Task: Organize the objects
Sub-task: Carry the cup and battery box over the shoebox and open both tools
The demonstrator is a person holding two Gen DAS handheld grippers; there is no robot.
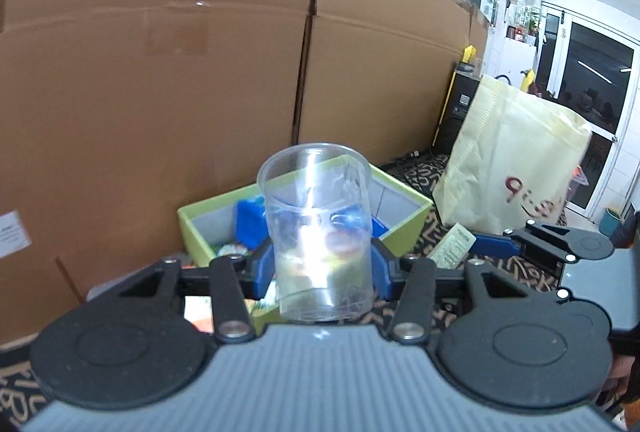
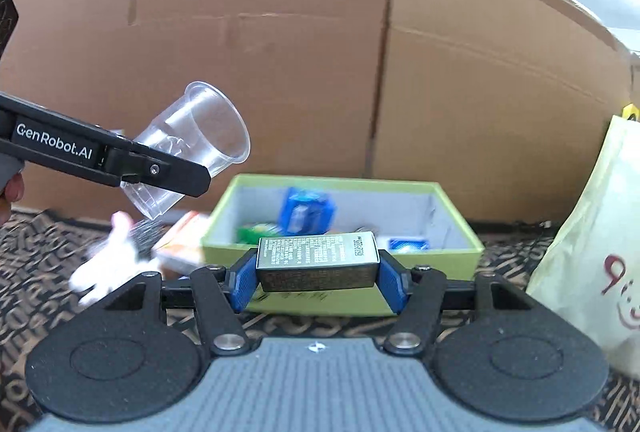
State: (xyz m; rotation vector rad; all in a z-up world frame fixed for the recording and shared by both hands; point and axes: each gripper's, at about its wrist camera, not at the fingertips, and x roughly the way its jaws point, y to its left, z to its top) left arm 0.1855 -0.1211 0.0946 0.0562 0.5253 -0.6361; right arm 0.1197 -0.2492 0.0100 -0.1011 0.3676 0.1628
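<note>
Left gripper [image 1: 322, 268] of mine clamps clear plastic cup [image 1: 316, 228] upright; right gripper [image 2: 318, 282] clamps small silver printed box [image 2: 318, 264], long axis across pads. Open green storage box [image 2: 460, 252] lies just ahead, below both; right one nearer, I judge.

White object [image 2: 108, 264] left of green box [image 2: 460, 252] — blurred, unidentifiable.
</note>
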